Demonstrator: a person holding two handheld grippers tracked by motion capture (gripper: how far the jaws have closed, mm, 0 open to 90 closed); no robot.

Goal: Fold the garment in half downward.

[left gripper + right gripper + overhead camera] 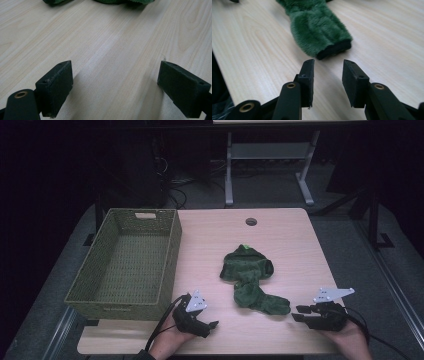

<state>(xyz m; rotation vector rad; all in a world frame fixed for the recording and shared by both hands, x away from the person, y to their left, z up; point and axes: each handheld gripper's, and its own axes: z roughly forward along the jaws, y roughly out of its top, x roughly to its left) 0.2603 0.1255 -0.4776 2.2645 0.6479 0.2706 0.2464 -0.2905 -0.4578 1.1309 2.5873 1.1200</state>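
High view: green fuzzy garment [251,279] lying mid-bench, long axis running from its bunched far end down toward the near right, dark-cuffed end pointing at the right tool [299,313]. Wicker basket [172,255] parked on the left of the bench [290,235], nothing inside from the looks of it. Left tool [212,325] sitting near the front edge, a bit farther from the cloth than the right one.

Left gripper view: pads spread wide, nothing between them but bare wood, green cloth [120,1] just peeking in at the top edge, well ahead.

Right gripper view: pads [308,75] partly open, gripping nothing, cuff end of the garment [319,32] dead ahead and near, lengthwise along the line of reach. Probably the right hand's grab, straight forward onto that cuff.
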